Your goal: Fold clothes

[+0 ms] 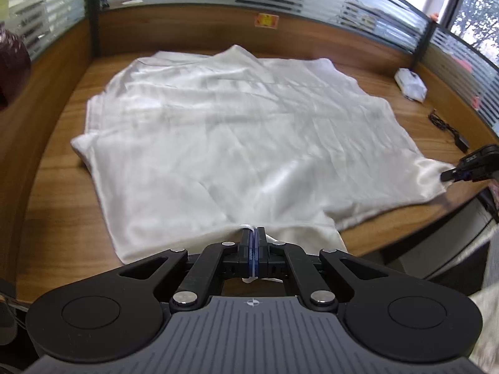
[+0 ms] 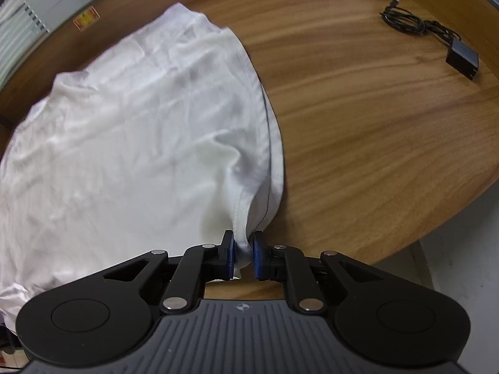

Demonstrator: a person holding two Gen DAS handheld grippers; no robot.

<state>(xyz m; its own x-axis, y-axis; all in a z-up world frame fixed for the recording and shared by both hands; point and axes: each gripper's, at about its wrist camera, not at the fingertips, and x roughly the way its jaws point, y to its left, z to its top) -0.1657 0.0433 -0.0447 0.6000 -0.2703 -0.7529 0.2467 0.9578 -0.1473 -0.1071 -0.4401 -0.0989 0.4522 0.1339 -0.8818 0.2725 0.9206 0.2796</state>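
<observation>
left claw [image 1: 255, 237] & right claw [image 2: 242, 249] each pinched tight on white shirt [image 1: 234, 131] hem.

Your right gripper [image 1: 449, 175] is cut off by the left view's edge, so its grip there is unreadable. The shirt [image 2: 124, 143] runs off the right view's left edge, blurred. The orange sticker's [image 1: 266, 19] print is too small to read.
</observation>
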